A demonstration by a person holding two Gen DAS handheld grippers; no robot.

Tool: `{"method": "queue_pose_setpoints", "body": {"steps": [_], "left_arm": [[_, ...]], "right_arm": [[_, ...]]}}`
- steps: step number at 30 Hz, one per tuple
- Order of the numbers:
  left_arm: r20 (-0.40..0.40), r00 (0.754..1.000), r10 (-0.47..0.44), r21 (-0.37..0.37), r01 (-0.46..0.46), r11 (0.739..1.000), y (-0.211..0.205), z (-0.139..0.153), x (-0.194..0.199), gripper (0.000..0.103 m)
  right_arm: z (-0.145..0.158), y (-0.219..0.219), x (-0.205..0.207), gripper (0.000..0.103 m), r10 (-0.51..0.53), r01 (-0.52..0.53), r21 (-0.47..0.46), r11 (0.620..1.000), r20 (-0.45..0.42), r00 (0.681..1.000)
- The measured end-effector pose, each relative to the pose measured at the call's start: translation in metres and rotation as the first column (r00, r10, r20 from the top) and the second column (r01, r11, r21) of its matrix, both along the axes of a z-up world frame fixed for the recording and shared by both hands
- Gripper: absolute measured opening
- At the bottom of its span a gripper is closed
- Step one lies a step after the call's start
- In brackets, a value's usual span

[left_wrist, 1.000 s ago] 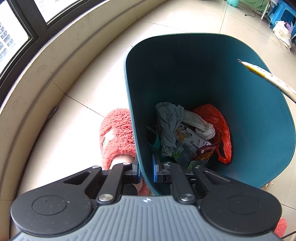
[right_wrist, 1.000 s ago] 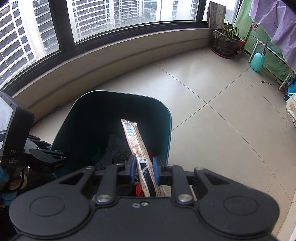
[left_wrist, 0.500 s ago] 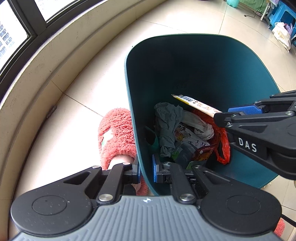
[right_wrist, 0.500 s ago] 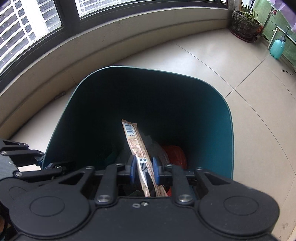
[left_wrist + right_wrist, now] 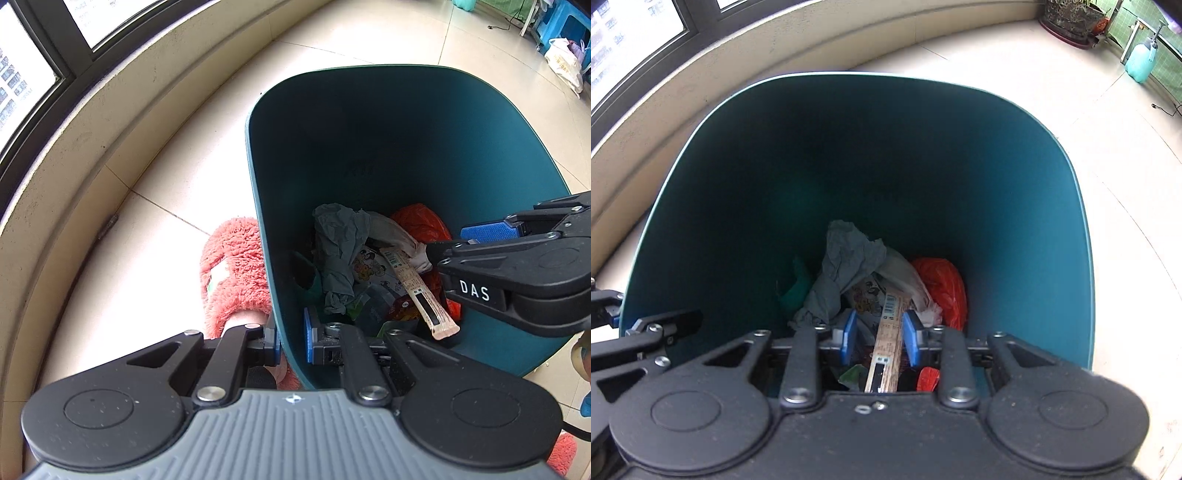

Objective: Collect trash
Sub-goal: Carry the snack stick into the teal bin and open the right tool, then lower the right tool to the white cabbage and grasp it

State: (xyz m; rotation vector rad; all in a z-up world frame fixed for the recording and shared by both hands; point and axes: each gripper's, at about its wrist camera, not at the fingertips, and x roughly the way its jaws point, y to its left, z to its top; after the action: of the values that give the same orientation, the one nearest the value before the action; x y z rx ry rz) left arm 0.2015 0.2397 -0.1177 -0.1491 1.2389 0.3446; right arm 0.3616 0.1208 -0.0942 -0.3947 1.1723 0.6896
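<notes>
Trash bin [image 5: 424, 147] was where the change showed: half a second earlier my right gripper [image 5: 880, 338] was pinching the long snack wrapper [image 5: 886, 343] above the heap; at this moment its blue pads [image 5: 849, 338] stood well apart and the wrapper lay loose between them, touching neither that I could see. In the left wrist view the wrapper [image 5: 417, 291] rested slantwise on the rubbish, its near end toward the bin's near right wall — released, so I judged this piece collected and the right gripper free for another.

My left gripper [image 5: 290, 341] was closed on the bin's near rim, one pad inside the wall and one outside, holding it steady.

Bin contents — crumpled grey paper [image 5: 849, 273] at the left, an orange plastic bag [image 5: 942, 288] at the far right, a printed cartoon pack [image 5: 371, 266] between, the wrapper on top.
</notes>
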Motion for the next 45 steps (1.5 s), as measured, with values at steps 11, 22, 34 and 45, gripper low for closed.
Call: {"method": "queue_pose_setpoints", "body": {"steps": [11, 22, 34, 45], "left_arm": [[-0.01, 0.999, -0.039, 0.021, 0.039, 0.999, -0.018, -0.001, 0.008, 0.011], [-0.024, 0.997, -0.078, 0.048, 0.079, 0.996, -0.031, -0.006, 0.014, 0.012], [-0.034, 0.997, -0.064, 0.059, 0.066, 0.996, -0.039, -0.004, 0.016, 0.012], [-0.035, 0.997, -0.071, 0.048, 0.072, 0.996, -0.039, -0.004, 0.017, 0.012]], "right_arm": [[0.07, -0.052, -0.009, 0.045, 0.006, -0.013, 0.118, 0.993, 0.06, 0.998], [0.093, -0.16, -0.008, 0.06, -0.153, 0.137, 0.142, 0.98, 0.109, 0.982], [-0.068, -0.234, 0.011, 0.075, -0.29, 0.289, -0.033, 0.957, -0.073, 0.954], [-0.169, -0.266, 0.038, 0.088, -0.544, 0.544, -0.072, 0.836, -0.234, 0.806]]}}
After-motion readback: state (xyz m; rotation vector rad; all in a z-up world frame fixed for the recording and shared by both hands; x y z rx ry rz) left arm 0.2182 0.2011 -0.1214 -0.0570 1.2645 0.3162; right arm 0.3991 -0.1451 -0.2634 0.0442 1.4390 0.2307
